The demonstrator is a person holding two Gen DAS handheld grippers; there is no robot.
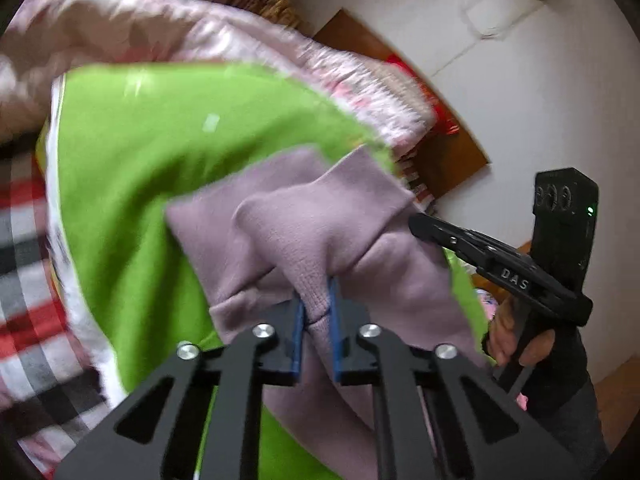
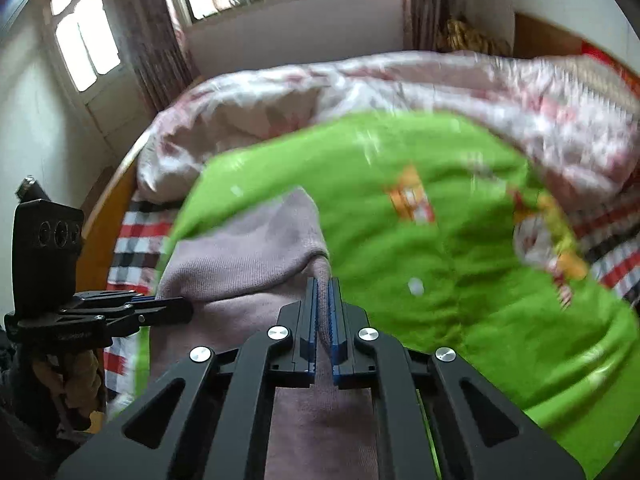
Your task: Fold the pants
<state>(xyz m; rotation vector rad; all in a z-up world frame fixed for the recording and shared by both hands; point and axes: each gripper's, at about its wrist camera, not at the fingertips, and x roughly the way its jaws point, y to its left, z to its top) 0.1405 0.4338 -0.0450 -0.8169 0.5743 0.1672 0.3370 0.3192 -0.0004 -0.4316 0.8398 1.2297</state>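
You've got both claws, left claw & right claw, clamped on the mauve pants over the green blanket on the bed, so folding's barely begun w/ all folds left.

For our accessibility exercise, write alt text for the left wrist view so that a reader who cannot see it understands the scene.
The left hand-held gripper is shut on a bunched fold of mauve pants above a bright green blanket on a bed. At right, the right hand-held gripper meets the same pants.
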